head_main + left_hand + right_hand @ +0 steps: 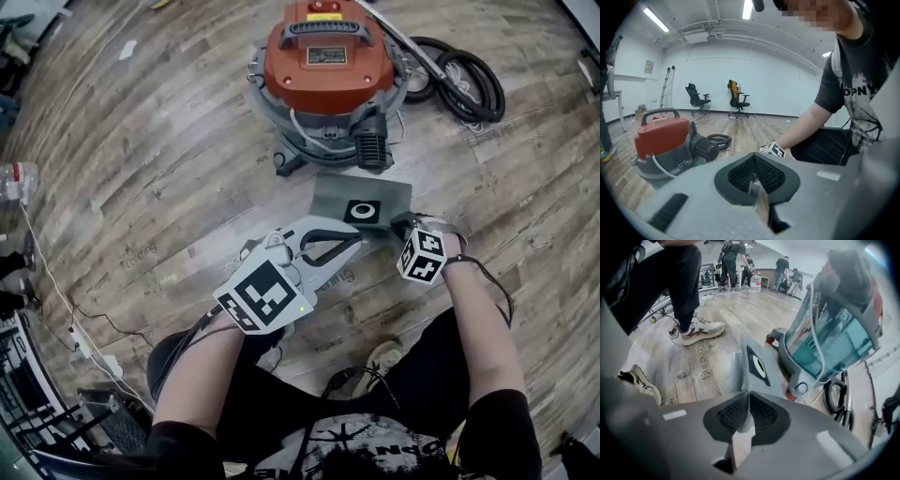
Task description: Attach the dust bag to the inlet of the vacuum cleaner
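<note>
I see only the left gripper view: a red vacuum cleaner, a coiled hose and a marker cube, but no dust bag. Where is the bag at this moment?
Observer: The head view shows the dust bag, a flat grey sheet, just in front of the vacuum cleaner, on the person's side of it.
Operator: Does the right gripper hold it?
Observer: Yes. In the right gripper view the right gripper is shut on the bag's near edge.
Operator: Which way does the collar face?
Observer: In the head view the black collar, with its white ring, faces up.
</note>
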{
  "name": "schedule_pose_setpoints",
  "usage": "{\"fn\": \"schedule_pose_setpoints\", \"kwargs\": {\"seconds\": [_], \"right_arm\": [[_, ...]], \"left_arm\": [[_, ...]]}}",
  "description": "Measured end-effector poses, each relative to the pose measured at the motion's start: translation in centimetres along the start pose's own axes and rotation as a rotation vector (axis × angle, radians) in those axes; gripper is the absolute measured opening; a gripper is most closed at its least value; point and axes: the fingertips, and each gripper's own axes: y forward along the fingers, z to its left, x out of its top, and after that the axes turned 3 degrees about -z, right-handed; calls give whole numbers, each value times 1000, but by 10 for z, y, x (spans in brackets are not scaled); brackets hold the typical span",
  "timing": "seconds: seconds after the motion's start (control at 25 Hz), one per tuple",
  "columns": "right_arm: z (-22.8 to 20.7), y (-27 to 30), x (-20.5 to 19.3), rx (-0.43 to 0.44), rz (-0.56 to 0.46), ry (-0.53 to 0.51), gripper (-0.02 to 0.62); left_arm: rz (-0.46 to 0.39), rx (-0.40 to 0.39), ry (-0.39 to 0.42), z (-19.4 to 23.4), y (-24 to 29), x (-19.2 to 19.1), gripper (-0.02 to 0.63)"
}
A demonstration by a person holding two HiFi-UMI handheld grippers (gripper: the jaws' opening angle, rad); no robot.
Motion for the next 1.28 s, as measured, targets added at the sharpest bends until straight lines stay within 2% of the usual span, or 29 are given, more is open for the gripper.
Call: {"fn": "schedule_pose_setpoints", "kwargs": {"seconds": [0.12, 0.24, 0.36, 0.48, 0.64, 0.88, 1.04, 1.16, 1.28], "right_arm": [[-25, -44, 15, -26, -44, 1, 23], [-36, -83, 29, -36, -81, -3, 23], [-39, -118, 38, -35, -114, -2, 23], [-41, -149, 52, -23, -164, 32, 23], [-40, -181, 74, 2, -219, 43, 23], [-42, -197, 93, -24, -245, 15, 21], [-45, -204, 98, -17, -273, 70, 21], [-49, -211, 102, -19, -287, 93, 20], [-47, -214, 106, -8, -302, 104, 20]], "left_arm": [[61, -22, -2, 2, 3, -5, 3], [159, -36, 20, 3, 6, -15, 79], [271, -12, 110, 6, 8, -27, 133], [350, -1, 178, 5, 14, -41, 150], [387, 21, 188, 12, 19, -53, 162], [434, 13, 241, 11, 20, -57, 161], [477, 15, 275, 13, 21, -64, 161], [469, 24, 281, 14, 21, -62, 160], [467, 58, 306, 22, 19, -59, 94]]}}
